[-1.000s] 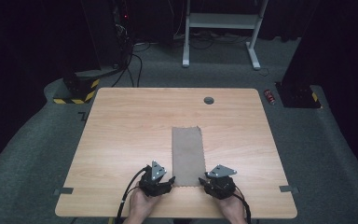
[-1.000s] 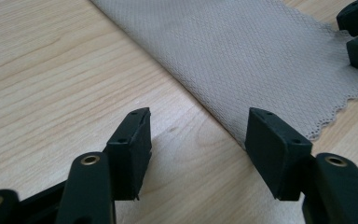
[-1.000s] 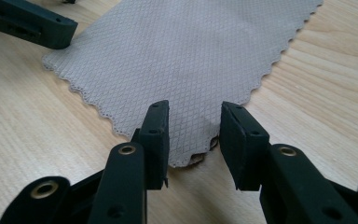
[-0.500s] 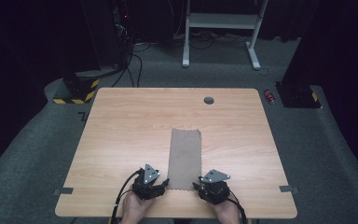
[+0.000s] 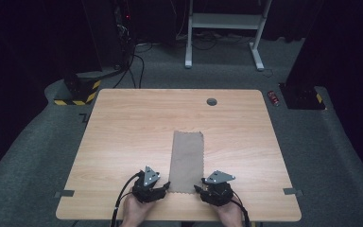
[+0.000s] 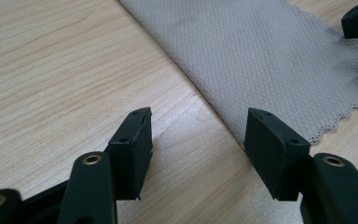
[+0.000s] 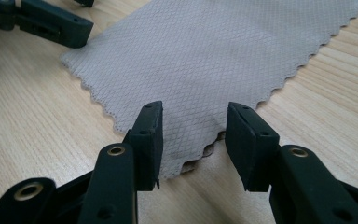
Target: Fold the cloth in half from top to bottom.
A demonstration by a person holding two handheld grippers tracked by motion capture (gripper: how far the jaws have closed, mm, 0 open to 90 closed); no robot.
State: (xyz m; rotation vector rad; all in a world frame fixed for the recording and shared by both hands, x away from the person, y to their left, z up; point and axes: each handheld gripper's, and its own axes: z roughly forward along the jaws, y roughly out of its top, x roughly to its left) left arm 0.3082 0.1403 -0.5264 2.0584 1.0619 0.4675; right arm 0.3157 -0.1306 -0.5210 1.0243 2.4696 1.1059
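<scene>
A grey-beige cloth (image 5: 187, 161) with scalloped ends lies flat as a long strip on the wooden table (image 5: 123, 127), its near end close to the front edge. My left gripper (image 5: 164, 187) sits at the cloth's near left corner. In the left gripper view its jaws (image 6: 198, 126) stand open over bare wood, with the cloth's edge (image 6: 261, 56) just beside the right pad. My right gripper (image 5: 198, 189) is at the near right corner. Its jaws (image 7: 193, 126) have just been opening, and the slightly raised cloth corner (image 7: 191, 140) lies between the pads without being pressed.
A round dark grommet (image 5: 211, 101) sits in the table near its far edge. Beyond the table there is a white desk frame (image 5: 222, 28), cables and a black-and-yellow striped base (image 5: 78, 92) on the carpet. Tape tabs mark the front corners (image 5: 64, 193).
Both grippers and the cloth's near end have shifted a little toward the front edge of the table. The right gripper's jaws stand wider than before.
</scene>
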